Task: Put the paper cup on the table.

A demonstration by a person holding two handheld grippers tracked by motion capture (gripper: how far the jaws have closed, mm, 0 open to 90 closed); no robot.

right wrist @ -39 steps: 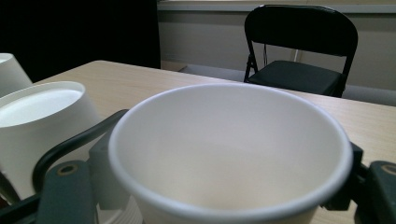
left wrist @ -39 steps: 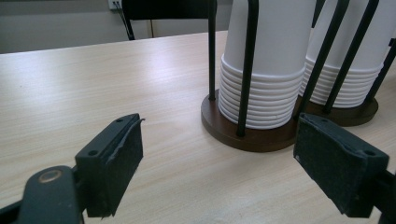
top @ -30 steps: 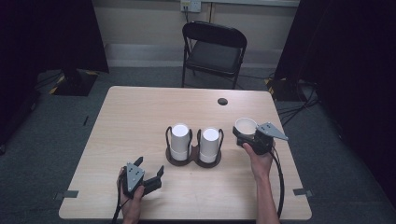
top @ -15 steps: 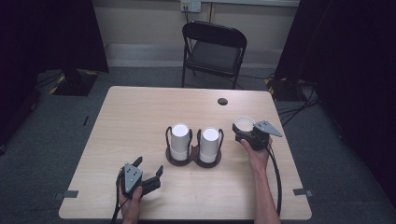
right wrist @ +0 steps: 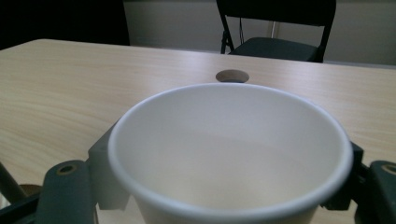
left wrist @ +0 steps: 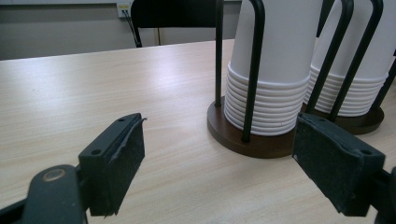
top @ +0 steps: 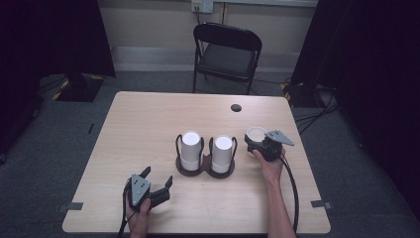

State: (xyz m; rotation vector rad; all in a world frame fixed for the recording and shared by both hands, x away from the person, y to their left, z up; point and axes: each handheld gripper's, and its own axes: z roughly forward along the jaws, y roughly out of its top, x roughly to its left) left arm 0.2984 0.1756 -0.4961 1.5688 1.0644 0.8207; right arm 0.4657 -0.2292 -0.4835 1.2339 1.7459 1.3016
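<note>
The right gripper, jaws clamped on an upright cup, has sunk toward the table right of the holder, likely to set it down, while the left gripper rests wide, empty.

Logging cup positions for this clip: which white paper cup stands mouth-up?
The single cup in the right tongs, right of the holder; the two stacks in it sit upside down.

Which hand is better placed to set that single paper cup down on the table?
Right: the right gripper already holds the paper cup upright, low over the table. The left gripper rests open and empty.
</note>
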